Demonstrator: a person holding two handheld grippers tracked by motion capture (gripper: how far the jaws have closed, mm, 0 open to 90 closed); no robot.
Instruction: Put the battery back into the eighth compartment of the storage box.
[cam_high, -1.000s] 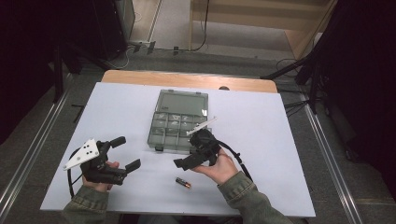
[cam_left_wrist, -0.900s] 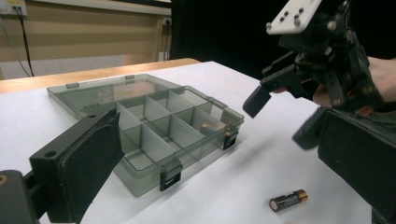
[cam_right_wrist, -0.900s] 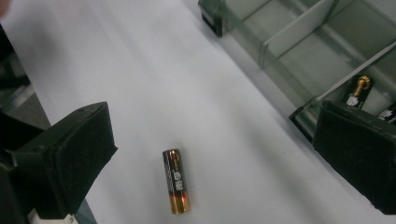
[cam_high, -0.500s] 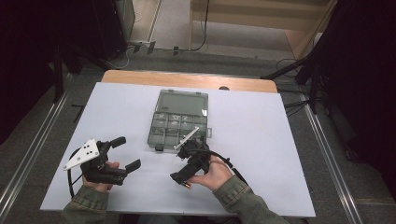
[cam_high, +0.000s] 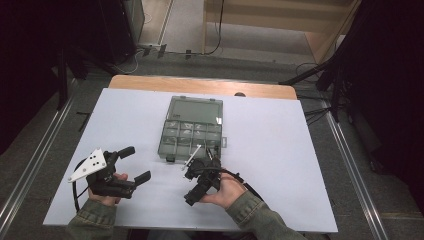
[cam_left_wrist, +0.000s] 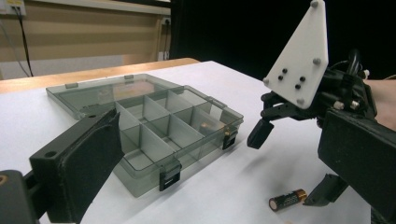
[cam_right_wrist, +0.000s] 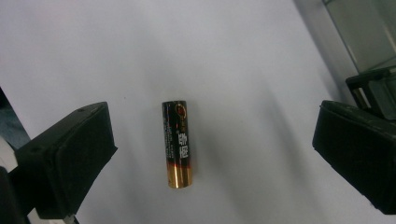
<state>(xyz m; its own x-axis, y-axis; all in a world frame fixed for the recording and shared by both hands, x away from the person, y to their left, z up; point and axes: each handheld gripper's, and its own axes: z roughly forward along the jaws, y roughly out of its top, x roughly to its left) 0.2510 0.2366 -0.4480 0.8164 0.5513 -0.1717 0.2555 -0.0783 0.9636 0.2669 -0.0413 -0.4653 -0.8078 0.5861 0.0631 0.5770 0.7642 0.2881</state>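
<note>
**Battery framed between the spread jaws of the right gripper**

Where the table is seen from above in the high view, the right gripper (cam_high: 196, 184) is held low over the white table (cam_high: 300, 165), just in front of the near edge of the clear compartment box (cam_high: 192, 131), whose lid lies open. The battery is taken to lie under this gripper, though it cannot be made out here. The left gripper (cam_high: 136, 164) is kept well apart to the left, its jaws spread wide and nothing held.

In the left gripper view, the battery (cam_left_wrist: 287, 200) is seen lying flat on the table beside the box (cam_left_wrist: 154, 126), with one jaw of the right gripper (cam_left_wrist: 289, 163) nearly touching its copper end and the other raised above it. The right gripper is clearly the nearer of the two.

In the right gripper view, the battery (cam_right_wrist: 178, 143) is found between the two black jaws, closer to the left one, and no contact is made on either side. Its long axis runs up and down the picture, across the line along which the jaws close, copper end toward the camera. The jaws are set wide and hold nothing. It is judged that a descent followed by a squeeze across the short width is what the next move calls for.
</note>
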